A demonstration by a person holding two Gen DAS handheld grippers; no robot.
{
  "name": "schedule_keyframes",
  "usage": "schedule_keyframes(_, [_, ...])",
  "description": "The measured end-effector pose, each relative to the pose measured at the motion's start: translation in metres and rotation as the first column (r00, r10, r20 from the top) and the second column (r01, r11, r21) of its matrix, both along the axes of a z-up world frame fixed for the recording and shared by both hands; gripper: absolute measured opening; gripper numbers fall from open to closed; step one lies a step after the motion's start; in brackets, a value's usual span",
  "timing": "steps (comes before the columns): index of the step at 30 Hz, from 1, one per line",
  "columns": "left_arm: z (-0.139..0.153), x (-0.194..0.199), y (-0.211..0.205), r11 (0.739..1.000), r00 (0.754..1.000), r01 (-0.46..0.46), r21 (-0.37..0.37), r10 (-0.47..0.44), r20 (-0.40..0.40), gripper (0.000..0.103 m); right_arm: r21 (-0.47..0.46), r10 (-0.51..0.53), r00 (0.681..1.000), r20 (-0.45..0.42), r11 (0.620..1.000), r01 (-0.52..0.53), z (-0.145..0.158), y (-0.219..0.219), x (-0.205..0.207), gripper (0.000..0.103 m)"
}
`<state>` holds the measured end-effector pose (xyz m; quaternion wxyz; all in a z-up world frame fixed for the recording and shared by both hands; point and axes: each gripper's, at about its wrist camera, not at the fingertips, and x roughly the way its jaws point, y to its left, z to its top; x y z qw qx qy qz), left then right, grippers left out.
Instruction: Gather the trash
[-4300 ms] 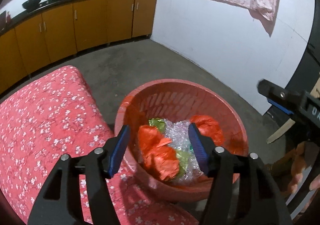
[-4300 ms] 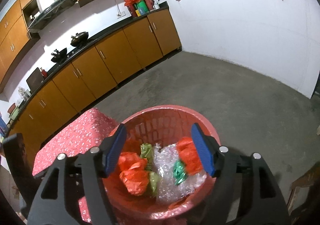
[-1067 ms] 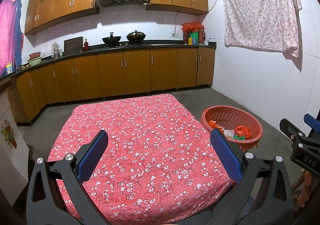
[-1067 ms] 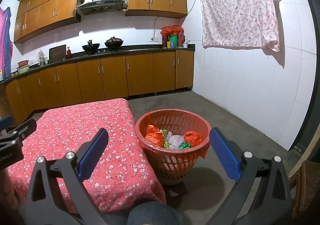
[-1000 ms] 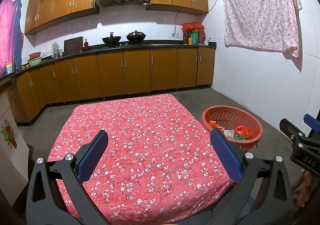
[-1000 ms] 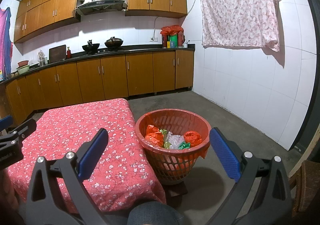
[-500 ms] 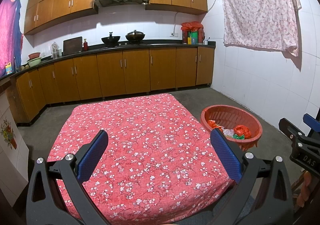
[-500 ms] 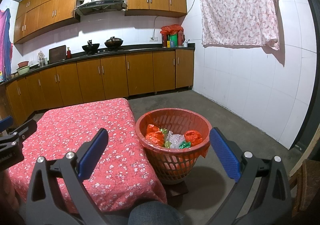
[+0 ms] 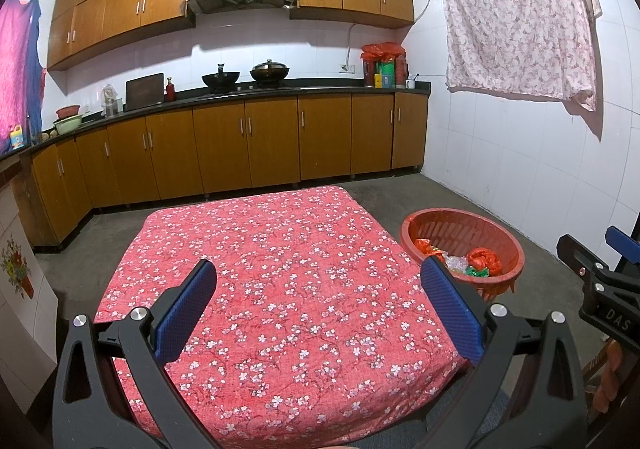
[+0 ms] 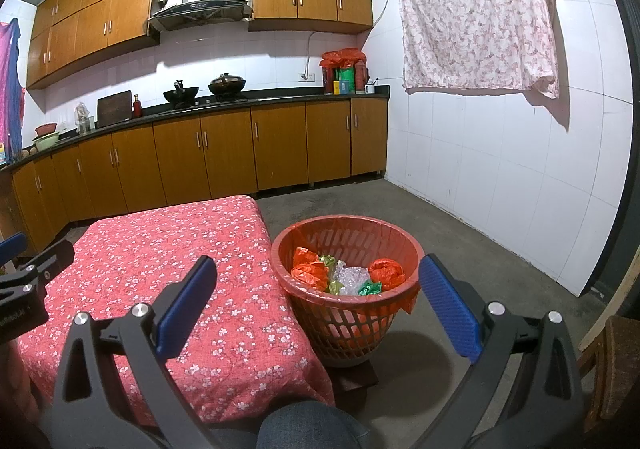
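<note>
Evidently the trash (image 10: 344, 275) (crumpled bags, bubble wrap) is light and soft; pinch a fold. Left gripper (image 9: 320, 307) and right gripper (image 10: 318, 303) gape wide, empty.

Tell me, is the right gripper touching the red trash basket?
Apart. The right wrist view shows the open right gripper held back from the basket, nothing between its jaws.
</note>
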<state>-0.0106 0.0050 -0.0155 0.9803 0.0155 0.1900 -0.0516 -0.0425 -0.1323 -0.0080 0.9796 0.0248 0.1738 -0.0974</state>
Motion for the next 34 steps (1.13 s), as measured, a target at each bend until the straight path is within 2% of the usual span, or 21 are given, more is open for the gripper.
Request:
schedule_keyframes(21, [-0.0058, 0.0003, -0.0018, 1.0, 1.0, -0.004, 0.005, 0.004, -0.007, 0.101, 0.004, -0.004, 1.0, -0.002, 1.0, 0.004, -0.0019, 0.0047, -0.0003, 0.099])
schedule_keyframes(34, [-0.0092, 0.0018, 0.0034, 1.0, 0.999, -0.012, -0.017, 0.012, -0.036, 0.101, 0.014, -0.006, 1.0, -0.005, 1.0, 0.006, -0.0043, 0.0063, -0.0009, 0.099])
